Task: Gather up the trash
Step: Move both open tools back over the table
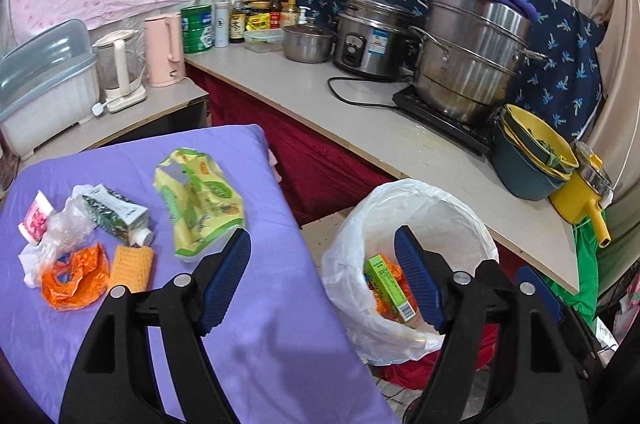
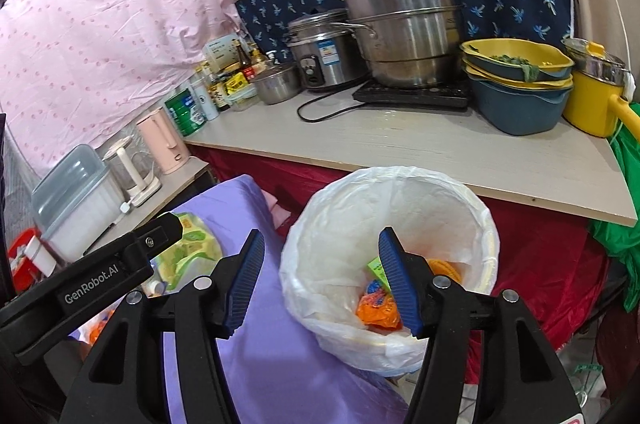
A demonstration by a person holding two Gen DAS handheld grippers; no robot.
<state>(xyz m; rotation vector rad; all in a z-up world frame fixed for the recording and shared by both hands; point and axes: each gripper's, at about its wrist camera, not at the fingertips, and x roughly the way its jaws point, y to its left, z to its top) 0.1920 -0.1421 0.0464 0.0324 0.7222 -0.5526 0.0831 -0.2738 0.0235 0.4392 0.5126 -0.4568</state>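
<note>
Left wrist view looks forward and downward along its own fingers, from close above the purple-covered table point(image 1: 100, 160), which fills the lower left of the frame. Right wrist view faces likewise, set further right, close above the lined bin point(image 2: 486, 224) at lower centre. Both views share the bin point(image 1: 348, 248), the table edge point(image 2: 248, 192) and the counter point(image 1: 320, 108) across the upper half.

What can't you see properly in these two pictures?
- White-lined trash bin: its bottom, both views, hidden by the right gripper finger and trash.
- Green cardboard box: right view, mostly behind that finger.
- Orange plastic bag on the purple cloth: right view, blocked by the left gripper.
- Bottle labels: too small.
</note>
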